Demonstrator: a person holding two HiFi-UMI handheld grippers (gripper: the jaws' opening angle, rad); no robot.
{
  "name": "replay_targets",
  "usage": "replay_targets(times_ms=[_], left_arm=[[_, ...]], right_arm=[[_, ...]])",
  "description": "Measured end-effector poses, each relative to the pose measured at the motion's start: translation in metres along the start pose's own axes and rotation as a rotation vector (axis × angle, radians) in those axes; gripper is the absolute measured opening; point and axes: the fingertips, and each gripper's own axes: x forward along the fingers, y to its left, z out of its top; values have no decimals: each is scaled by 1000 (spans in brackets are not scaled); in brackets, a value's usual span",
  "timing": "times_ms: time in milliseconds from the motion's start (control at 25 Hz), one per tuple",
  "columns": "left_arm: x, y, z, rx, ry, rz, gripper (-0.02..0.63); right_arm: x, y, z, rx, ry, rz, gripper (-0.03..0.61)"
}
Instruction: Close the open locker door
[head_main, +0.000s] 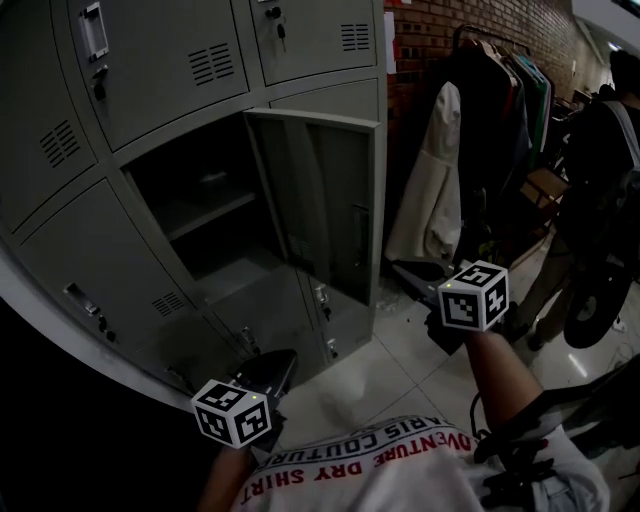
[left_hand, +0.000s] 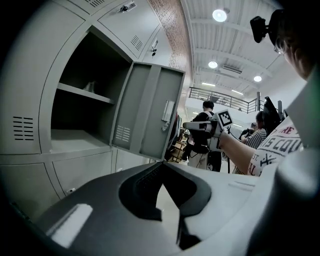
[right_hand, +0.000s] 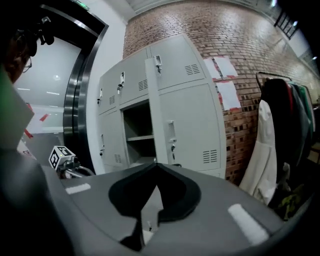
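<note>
Jaws on both sides are closed tip to tip with nothing between them. My left gripper (left_hand: 161, 166) hangs low before the lockers, and my right gripper (right_hand: 156, 167) is out past the free edge of the locker door (head_main: 325, 200), touching nothing. That door stands wide open from the middle compartment (head_main: 215, 245). Shoved too hard, it could bang and spring back unlatched. Pushed near the hinge, my tips might skid along the smooth panel. Inside, a shelf (head_main: 205, 213) carries something small I cannot identify; below it looks bare.
</note>
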Motion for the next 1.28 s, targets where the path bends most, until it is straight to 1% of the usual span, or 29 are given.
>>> replay_targets(times_ms=[120,240,440,680,840,960,1120,1280], left_arm=[[-2,13,1,4,9,-7,5],[-5,27,2,1,10,-4,5],[-6,38,5,-3,12,-20,5],[-4,43,5,1,15,-19,5],[-4,45,3,3,18,-11,5],[-5,43,3,-3,13,-9,5],[-10,46,1,-9,9,14,5],[-22,58,-3,-35,-1,56,5]], right_arm=[[9,-27,19,20,-35,-66,-3],[22,-38,26,29,-47,-95,-3],[38,-43,32,29,-43,-108,-3],[46,-32,31,2,-35,-83,-5],[48,-14,28,-26,-25,-45,-5],[53,6,26,-48,-18,2,-5],[64,45,24,-94,-4,96,-5],[84,86,22,-149,11,208,-5]])
